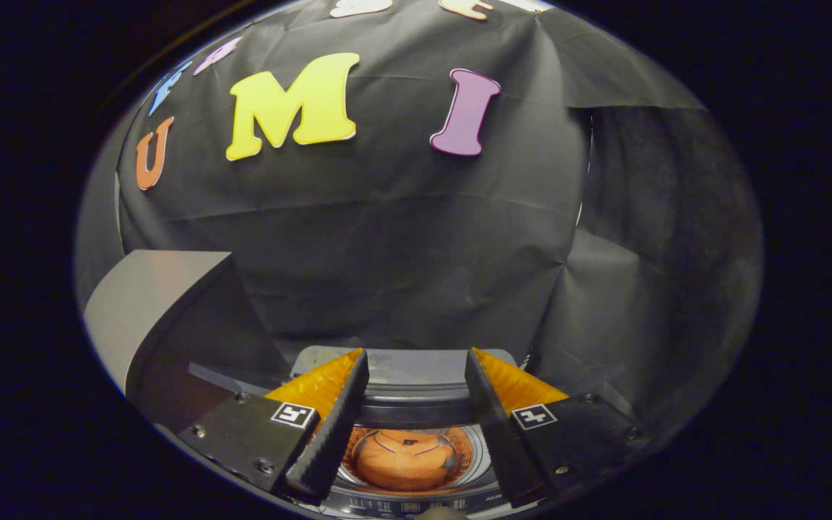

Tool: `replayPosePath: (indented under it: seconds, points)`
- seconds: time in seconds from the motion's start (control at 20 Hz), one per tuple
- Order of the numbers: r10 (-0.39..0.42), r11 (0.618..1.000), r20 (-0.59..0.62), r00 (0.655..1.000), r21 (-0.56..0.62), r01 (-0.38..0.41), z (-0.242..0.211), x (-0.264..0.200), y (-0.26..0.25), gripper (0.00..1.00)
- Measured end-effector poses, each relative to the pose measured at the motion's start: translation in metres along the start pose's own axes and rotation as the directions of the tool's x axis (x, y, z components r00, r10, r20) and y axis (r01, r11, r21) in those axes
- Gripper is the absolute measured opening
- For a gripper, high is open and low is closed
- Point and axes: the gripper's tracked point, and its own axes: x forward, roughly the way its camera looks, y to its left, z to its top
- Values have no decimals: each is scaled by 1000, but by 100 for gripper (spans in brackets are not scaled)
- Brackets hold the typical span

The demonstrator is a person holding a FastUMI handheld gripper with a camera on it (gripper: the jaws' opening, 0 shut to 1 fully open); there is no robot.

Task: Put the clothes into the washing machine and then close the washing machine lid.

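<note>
A small washing machine [416, 393] stands below me with its round drum uncovered. An orange garment [405, 458] with dark lines lies bunched inside the drum, between and below my fingers. My gripper [416, 361] hangs above the machine, open, with a wide gap and nothing held. The lid [152, 310], grey on the outside and dark inside, stands raised to the left of the drum.
The booth's black cloth wall rises right behind the machine and wraps around to the right. A control strip [416, 505] runs along the machine's near edge.
</note>
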Motion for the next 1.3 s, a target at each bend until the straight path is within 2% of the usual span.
replayPosePath:
  seconds: [0.15, 0.2, 0.3, 0.5, 0.9, 1.15, 1.3]
  points:
    - [-13, 1000, -49, 999, -15, 12, -32, -8, -3, 85]
    - [-15, 1000, -68, 998, -23, 13, -45, -10, -4, 91]
    - [-24, 999, -98, 995, -39, 20, -71, -15, -5, 96]
    - [-33, 999, -137, 990, -37, 28, -96, -26, -8, 95]
    - [-37, 999, -85, 996, -3, 37, -82, -66, -8, 95]
    - [-43, 999, 2, 999, 1, 43, -70, -124, 0, 95]
    - [-42, 999, 78, 996, 23, 40, -71, -175, 6, 95]
